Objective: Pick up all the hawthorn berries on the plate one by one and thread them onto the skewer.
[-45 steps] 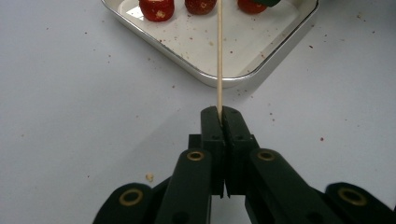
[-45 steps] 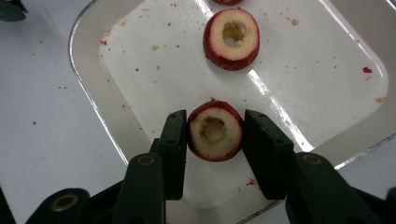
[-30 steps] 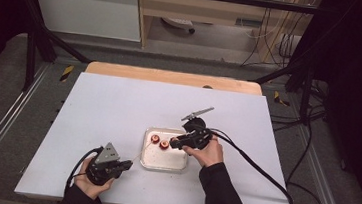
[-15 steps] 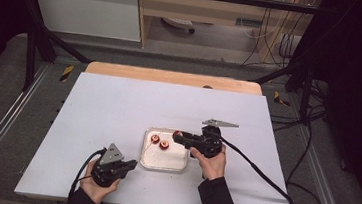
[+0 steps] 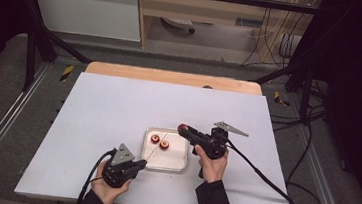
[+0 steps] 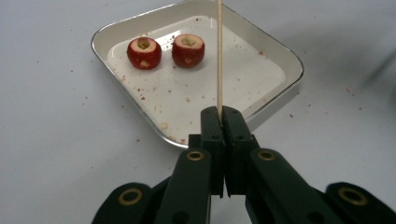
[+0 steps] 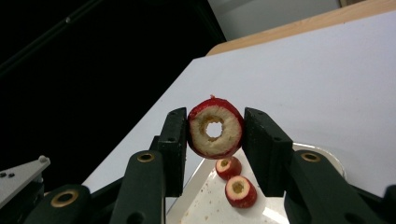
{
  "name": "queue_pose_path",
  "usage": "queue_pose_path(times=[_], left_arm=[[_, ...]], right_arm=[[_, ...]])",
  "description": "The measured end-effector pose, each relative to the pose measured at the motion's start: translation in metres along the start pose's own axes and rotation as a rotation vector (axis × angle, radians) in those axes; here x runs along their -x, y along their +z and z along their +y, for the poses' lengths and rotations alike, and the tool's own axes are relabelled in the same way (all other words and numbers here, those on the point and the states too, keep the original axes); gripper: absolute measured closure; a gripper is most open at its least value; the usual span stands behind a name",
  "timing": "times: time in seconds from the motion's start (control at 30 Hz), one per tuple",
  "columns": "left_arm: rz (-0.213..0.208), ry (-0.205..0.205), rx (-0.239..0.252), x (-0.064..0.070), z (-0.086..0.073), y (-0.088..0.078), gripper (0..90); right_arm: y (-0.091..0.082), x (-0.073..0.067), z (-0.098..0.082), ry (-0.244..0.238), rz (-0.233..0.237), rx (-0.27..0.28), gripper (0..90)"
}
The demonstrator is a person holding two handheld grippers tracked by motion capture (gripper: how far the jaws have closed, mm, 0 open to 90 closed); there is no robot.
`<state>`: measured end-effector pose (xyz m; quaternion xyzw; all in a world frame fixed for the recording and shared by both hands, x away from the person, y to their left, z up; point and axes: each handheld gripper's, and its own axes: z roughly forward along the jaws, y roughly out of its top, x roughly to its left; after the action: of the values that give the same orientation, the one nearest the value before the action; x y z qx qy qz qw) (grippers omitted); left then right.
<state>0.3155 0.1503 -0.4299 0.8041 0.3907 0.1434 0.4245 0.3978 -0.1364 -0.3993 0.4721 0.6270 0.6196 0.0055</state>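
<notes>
Where crumbs lie, white table [image 5: 118,106], tray [image 5: 179,166].

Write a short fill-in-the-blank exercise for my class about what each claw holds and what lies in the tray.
1. The left claw is shut on a thin wooden ____.
2. The right claw grips a red cored fruit piece with a ____ through its middle.
3. The shallow white square metal tray holds ____ more red fruit pieces.

Missing words: skewer; hole; two
</notes>
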Motion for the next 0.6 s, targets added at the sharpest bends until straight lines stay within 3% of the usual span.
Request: queue_pose_path(times=[0.2,0.6], left_arm=[[-0.019,-0.002,0.019,0.008,0.006,0.005,88.3],[-0.043,-0.028,0.043,0.014,0.015,0.009,88.3]], right_arm=[[0.003,0.0,0.0,0.021,0.005,0.067,61.3],[0.006,0.0,-0.001,0.041,0.016,0.145,61.4]])
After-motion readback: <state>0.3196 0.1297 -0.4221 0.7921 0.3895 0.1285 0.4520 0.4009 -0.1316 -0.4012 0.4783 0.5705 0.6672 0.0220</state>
